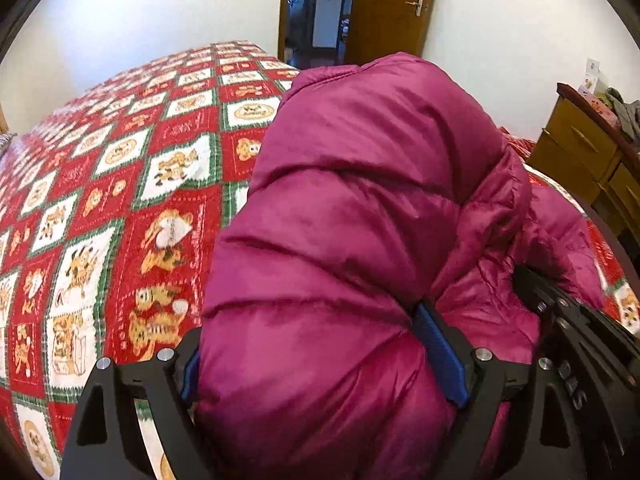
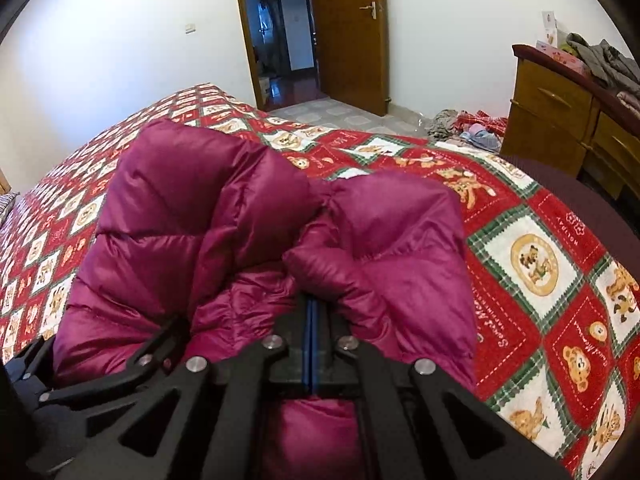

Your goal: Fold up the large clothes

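The magenta quilted down jacket point(image 1: 352, 208) lies bunched on the bed with the red, white and green bear-print bedspread point(image 1: 120, 200), and I have both tools in it at the edge nearest me. My left hand-held gripper point(image 1: 320, 360) straddles a thick puffy roll of the jacket, its blue-padded fingers point(image 1: 442, 354) set wide apart on either side of the bulk and pressing into it, so I read it as clamped on that fat fold, not free. My right hand-held gripper point(image 2: 313, 320) has its pads drawn together to a thin line, pinching a gathered lip of the fabric just ahead of it. The roll's long axis runs away from me toward the open wooden door point(image 2: 348, 36), so the jacket lies straight ahead of both tools; I judge the next fold has to carry the near edge forward along that line. The left tool holds the greater mass, the right only a seam. The left view shows the right tool's black linkage point(image 1: 560, 320) close beside the roll, at its right; the right view alone shows the jacket's far end split into two lobes, the tiled floor with scattered clothes point(image 2: 472, 128), and the wooden drawer cabinet point(image 2: 560, 112) more fully.
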Demonstrator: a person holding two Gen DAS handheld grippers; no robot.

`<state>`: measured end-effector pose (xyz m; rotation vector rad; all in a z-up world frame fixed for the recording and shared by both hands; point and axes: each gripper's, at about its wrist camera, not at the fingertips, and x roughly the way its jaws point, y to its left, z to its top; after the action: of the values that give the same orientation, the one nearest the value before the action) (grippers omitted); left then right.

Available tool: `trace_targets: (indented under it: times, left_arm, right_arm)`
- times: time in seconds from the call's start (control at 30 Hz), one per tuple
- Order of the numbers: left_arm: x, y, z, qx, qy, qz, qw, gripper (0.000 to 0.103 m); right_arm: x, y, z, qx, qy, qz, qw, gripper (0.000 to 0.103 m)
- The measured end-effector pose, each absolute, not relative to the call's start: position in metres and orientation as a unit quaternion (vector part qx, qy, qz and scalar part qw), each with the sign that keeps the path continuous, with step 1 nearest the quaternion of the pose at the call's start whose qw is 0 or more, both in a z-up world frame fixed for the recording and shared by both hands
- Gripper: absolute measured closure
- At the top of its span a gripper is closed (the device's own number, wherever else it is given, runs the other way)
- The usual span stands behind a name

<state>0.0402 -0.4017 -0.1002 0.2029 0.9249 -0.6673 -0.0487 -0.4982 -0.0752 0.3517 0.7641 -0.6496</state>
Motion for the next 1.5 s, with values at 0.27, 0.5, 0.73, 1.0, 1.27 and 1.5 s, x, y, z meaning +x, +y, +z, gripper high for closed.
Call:
trace_targets:
  times: [0.27,0.5,0.73,1.0,1.27,1.5]
  left_arm:
    - [0.019,-0.365,-0.074,0.101,0.44,-0.328,0.83,0.013]
    - [-0.001,-0.337,-0.052,0.149,0.401,-0.315,0.848,0.013]
    - [-0.021,-0.305,-0.061,0.165,0.394,-0.314,0.848,0.013]
    - [-0.054,-0.293,-0.072,0.208,0.38,-0.295,0.852,0.013]
    - [-0.075,-0.27,-0.059,0.201,0.36,-0.288,0.864,0.013]
    - [-0.086,-0.252,-0.049,0.193,0.343,-0.291,0.872,0.013]
  right_arm:
    - [-0.048,-0.497,-0.074,0.161,0.366,-0.314,0.861,0.103]
    - [-0.061,-0.483,-0.069,0.131,0.37,-0.308,0.867,0.1]
    - [-0.12,-0.467,-0.046,0.174,0.317,-0.285,0.888,0.065]
    - [-0.16,-0.43,-0.032,0.192,0.297,-0.292,0.889,0.051]
    - [-0.185,-0.396,-0.027,0.192,0.284,-0.303,0.889,0.049]
    - [-0.207,-0.371,-0.023,0.191,0.273,-0.312,0.89,0.049]
